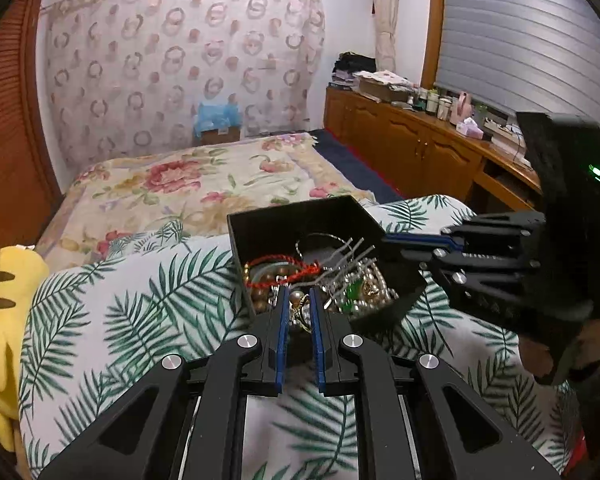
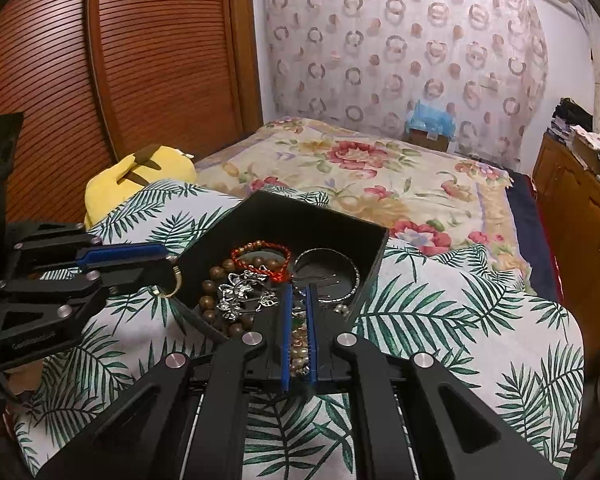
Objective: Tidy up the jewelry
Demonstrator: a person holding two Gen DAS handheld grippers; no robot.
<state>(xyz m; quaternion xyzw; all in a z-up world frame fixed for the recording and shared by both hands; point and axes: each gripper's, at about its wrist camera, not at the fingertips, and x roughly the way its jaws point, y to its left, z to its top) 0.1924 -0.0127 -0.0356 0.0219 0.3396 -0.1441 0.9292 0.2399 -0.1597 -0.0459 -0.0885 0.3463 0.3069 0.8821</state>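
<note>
An open black box (image 1: 292, 210) (image 2: 320, 210) stands on a palm-leaf print cushion (image 1: 140, 320) (image 2: 460, 320). It holds a red cord bracelet (image 2: 260, 256), brown wooden beads (image 2: 210, 292), a silver bangle (image 2: 326, 272), a silver flower ornament (image 2: 240, 288) and pearls (image 1: 376, 292). My left gripper (image 1: 299, 292) (image 2: 168, 268) hovers at the box's near-left rim, shut on a small gold ring (image 2: 171, 282) (image 1: 300, 312). Over the box's right side, my right gripper (image 2: 299, 286) (image 1: 386, 240) is shut, with nothing seen held; pearls in the box show through its narrow gap.
A yellow plush toy (image 1: 4, 320) (image 2: 140, 176) lies left of the cushion. A floral bedspread (image 1: 200, 184) stretches behind the box. A wooden cabinet (image 1: 420, 144) with clutter on top runs along the right, and a slatted wooden door (image 2: 100, 80) stands at the left.
</note>
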